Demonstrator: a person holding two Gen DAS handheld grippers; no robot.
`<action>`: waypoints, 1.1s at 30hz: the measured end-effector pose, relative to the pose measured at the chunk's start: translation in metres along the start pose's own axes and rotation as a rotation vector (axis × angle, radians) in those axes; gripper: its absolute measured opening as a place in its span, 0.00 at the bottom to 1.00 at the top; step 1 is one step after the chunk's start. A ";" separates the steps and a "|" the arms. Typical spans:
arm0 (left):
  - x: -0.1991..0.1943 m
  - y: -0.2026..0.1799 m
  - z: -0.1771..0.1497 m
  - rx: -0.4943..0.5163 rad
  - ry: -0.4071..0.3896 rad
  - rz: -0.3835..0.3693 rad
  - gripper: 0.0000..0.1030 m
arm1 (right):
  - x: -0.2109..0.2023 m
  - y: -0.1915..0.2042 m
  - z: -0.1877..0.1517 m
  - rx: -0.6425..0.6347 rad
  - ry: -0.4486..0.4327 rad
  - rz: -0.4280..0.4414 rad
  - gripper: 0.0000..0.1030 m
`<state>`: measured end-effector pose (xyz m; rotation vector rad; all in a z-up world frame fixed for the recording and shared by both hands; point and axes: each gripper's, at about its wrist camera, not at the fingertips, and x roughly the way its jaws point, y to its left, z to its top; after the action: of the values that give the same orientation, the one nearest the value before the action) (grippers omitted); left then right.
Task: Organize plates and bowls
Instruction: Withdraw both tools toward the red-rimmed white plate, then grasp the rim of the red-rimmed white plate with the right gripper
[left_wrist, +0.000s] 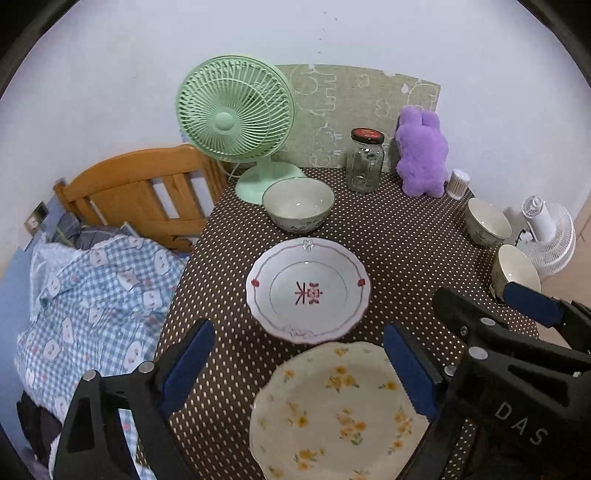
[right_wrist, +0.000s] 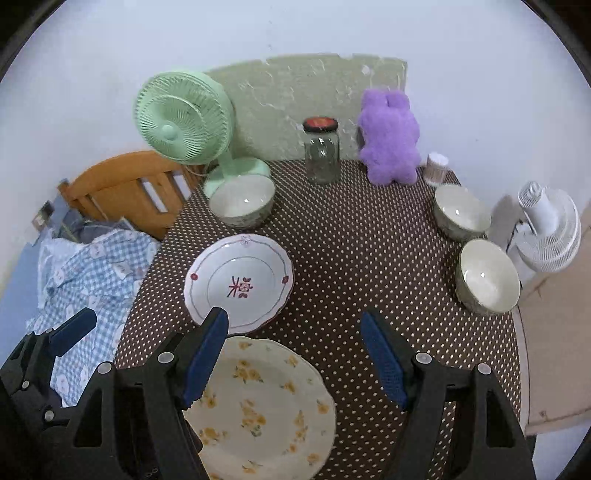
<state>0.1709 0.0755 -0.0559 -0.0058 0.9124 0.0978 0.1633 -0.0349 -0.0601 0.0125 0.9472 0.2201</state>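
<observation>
A cream plate with yellow flowers (left_wrist: 340, 410) (right_wrist: 262, 410) lies at the near edge of the table. Behind it lies a white plate with red marks (left_wrist: 308, 290) (right_wrist: 240, 280). A large pale bowl (left_wrist: 298, 203) (right_wrist: 242, 201) stands by the green fan. Two smaller bowls stand at the right: the far one (left_wrist: 487, 221) (right_wrist: 461, 212) and the near one (left_wrist: 515, 273) (right_wrist: 487, 277). My left gripper (left_wrist: 299, 365) is open and empty above the flowered plate. My right gripper (right_wrist: 295, 358) is open and empty above the same plate's right side; it also shows in the left wrist view (left_wrist: 532, 306).
The table has a brown dotted cloth (right_wrist: 362, 251). At the back stand a green fan (left_wrist: 236, 122), a glass jar (left_wrist: 365, 160), a purple plush toy (left_wrist: 421, 151) and a small swab pot (left_wrist: 458, 183). A bed with checked bedding (left_wrist: 92, 291) is left; a white fan (right_wrist: 546, 229) is right.
</observation>
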 end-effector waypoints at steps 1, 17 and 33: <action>0.003 0.002 0.002 0.007 -0.001 0.001 0.89 | 0.005 0.002 0.002 0.015 -0.002 0.004 0.75; 0.099 0.044 0.037 0.060 0.050 -0.058 0.85 | 0.097 0.036 0.034 0.107 0.016 -0.078 0.75; 0.182 0.060 0.034 0.030 0.120 -0.067 0.78 | 0.184 0.032 0.037 0.173 0.093 -0.141 0.75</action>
<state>0.3029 0.1514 -0.1763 -0.0144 1.0321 0.0220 0.2909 0.0347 -0.1824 0.0948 1.0534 0.0085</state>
